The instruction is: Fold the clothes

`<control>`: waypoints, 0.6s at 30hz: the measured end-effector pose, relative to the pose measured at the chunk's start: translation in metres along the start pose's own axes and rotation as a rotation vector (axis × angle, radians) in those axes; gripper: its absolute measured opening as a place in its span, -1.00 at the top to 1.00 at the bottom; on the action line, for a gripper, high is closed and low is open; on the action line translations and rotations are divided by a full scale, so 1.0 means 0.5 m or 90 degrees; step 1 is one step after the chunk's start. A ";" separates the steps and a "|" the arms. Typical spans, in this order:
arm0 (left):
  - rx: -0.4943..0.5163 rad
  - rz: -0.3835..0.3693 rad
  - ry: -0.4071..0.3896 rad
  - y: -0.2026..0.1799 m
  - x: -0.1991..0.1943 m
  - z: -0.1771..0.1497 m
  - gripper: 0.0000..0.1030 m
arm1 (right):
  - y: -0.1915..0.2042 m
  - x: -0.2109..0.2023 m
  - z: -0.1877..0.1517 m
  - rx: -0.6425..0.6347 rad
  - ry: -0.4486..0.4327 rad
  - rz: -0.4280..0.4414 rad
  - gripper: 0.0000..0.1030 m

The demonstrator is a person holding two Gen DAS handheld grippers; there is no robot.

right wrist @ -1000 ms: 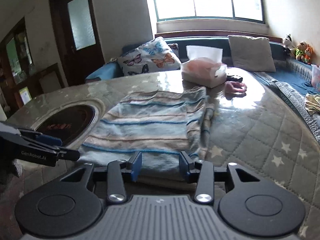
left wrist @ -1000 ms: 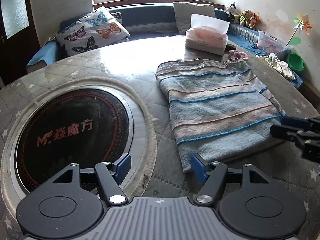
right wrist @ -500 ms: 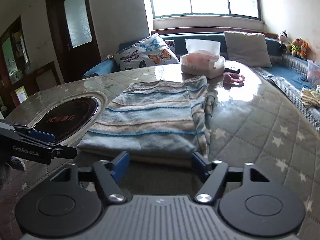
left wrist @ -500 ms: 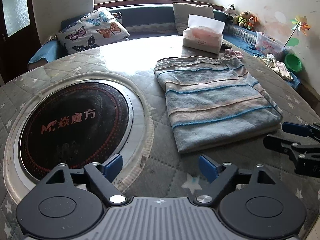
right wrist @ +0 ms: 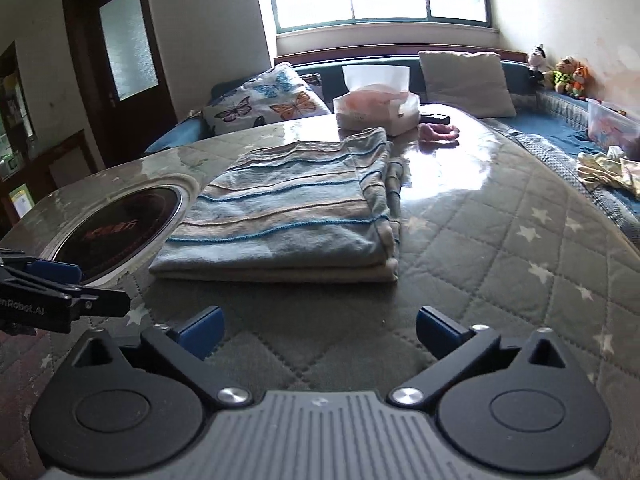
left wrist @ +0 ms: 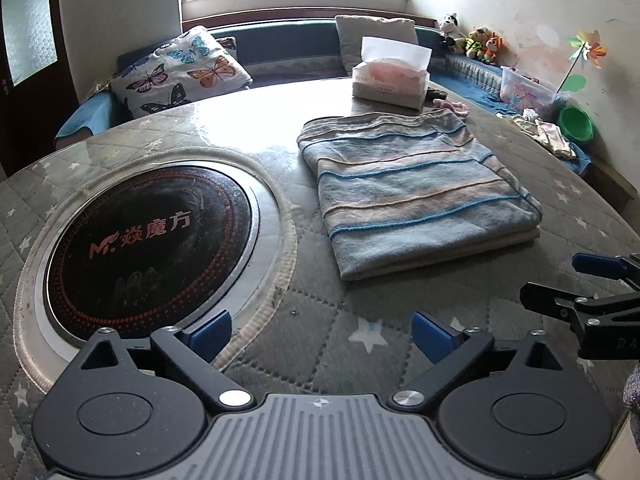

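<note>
Left wrist view: left tool (left wrist: 320, 332) and right tool (right wrist: 318, 330) both released, near folded striped garment (left wrist: 408, 188).

In the left wrist view we see the folded garment (left wrist: 412, 188) lying on the worktop (left wrist: 320, 344) at centre right of the frame, with the round hotplate (left wrist: 148, 244) set into the worktop at lower left. Behind the garment, toward the top of the frame, stands the tissue box (left wrist: 390, 82), and beyond the worktop's far edge the butterfly cushion (left wrist: 176, 74) rests on the bench at upper left. Our left gripper (left wrist: 320, 330) sits at the bottom centre, in front of the garment and apart from it. Our right gripper (left wrist: 560, 284) enters from the right edge, just off the garment's near right corner.
</note>
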State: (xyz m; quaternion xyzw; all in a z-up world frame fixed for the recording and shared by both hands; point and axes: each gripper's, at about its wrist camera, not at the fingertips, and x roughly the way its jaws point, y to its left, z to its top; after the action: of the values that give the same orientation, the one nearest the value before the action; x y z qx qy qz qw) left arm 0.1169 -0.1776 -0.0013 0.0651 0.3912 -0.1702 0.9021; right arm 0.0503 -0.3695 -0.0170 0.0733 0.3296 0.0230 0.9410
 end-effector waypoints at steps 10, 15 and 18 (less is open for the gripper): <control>0.003 -0.001 -0.018 0.001 -0.023 -0.018 -1.00 | 0.008 -0.018 -0.023 0.026 0.003 -0.017 -1.00; 0.014 0.002 -0.024 -0.002 -0.036 -0.028 -1.00 | 0.018 -0.028 -0.030 0.029 0.001 -0.022 -1.00; 0.015 0.002 -0.028 -0.001 -0.043 -0.035 -1.00 | 0.026 -0.034 -0.034 0.025 0.001 -0.030 -1.00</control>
State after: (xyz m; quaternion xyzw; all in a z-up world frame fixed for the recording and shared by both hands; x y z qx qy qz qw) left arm 0.0911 -0.1683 0.0025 0.0725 0.3695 -0.1744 0.9098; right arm 0.0265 -0.3560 -0.0177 0.0842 0.3321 -0.0054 0.9395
